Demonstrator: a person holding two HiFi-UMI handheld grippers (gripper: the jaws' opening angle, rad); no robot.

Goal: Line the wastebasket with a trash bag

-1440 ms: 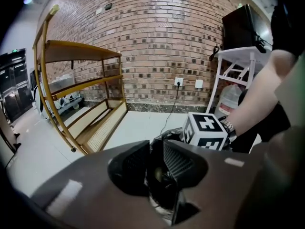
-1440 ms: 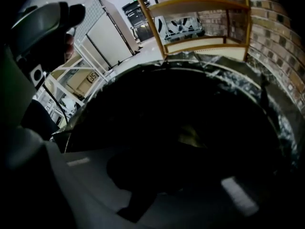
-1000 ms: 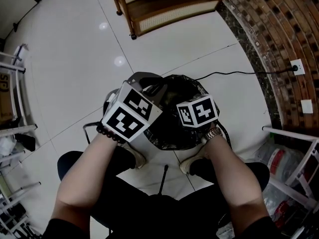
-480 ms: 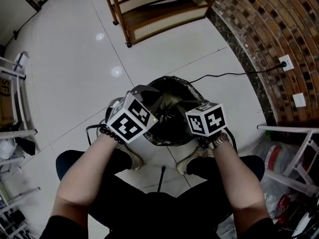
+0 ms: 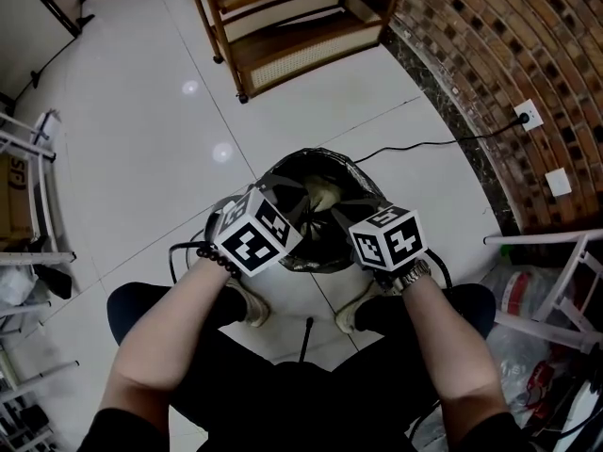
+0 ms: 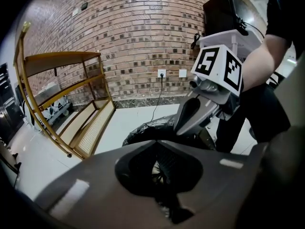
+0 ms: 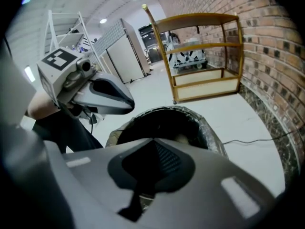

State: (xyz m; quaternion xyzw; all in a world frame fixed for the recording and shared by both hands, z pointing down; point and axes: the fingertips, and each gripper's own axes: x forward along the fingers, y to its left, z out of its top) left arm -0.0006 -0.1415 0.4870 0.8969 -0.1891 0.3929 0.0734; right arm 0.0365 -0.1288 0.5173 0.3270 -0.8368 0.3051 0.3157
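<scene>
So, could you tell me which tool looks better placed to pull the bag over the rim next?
Left, I'd say. The left tool is shut on the trash bag above the left side of the wastebasket, which looks bare; the side by the right tool already looks covered.

We see a glossy white tiled floor [image 5: 141,111], a brick wall [image 5: 499,55] with an outlet [image 5: 524,114], and a wooden shelf [image 5: 292,17].
</scene>
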